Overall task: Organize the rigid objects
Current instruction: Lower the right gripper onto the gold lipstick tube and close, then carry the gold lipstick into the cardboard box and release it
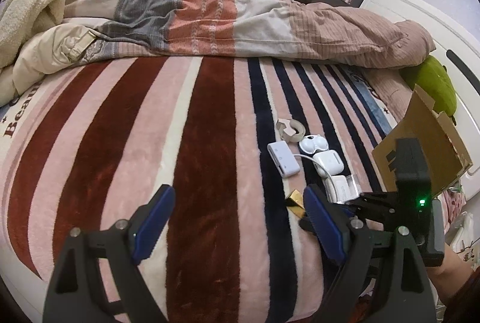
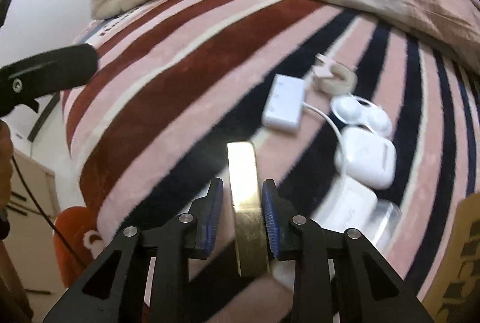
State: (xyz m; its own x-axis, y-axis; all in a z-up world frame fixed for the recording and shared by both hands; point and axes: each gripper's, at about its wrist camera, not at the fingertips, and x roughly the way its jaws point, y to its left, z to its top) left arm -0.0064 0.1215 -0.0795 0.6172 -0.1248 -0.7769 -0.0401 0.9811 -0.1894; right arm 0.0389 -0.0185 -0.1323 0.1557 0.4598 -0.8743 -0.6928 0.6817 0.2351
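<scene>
The right gripper [image 2: 242,213] straddled a gold bar-shaped object [image 2: 246,197] lying on the striped blanket [image 2: 180,76], its blue pads on either side; a thin gap showed on the left pad, and blur made contact on the right uncertain, so I could not tell whether it was already clenched. The left gripper [image 1: 237,221] hung released and empty above the near part of the blanket, jaws wide apart.

To the right of the gold piece lay the other rigid things in a loose row running far to near: a tape roll [image 2: 334,76], a white adapter [image 2: 283,104] with its cable, an open white earbud case [image 2: 361,113], a white charger [image 2: 367,161] and a white box beside clear packaging [image 2: 346,209]. A cardboard box [image 1: 420,155] stood at the right edge of the bed.

The step in hand looked like picking up the gold object. Next, the jaws would need to close firmly on its smooth, likely slippery sides, then lift and carry it right toward the box
</scene>
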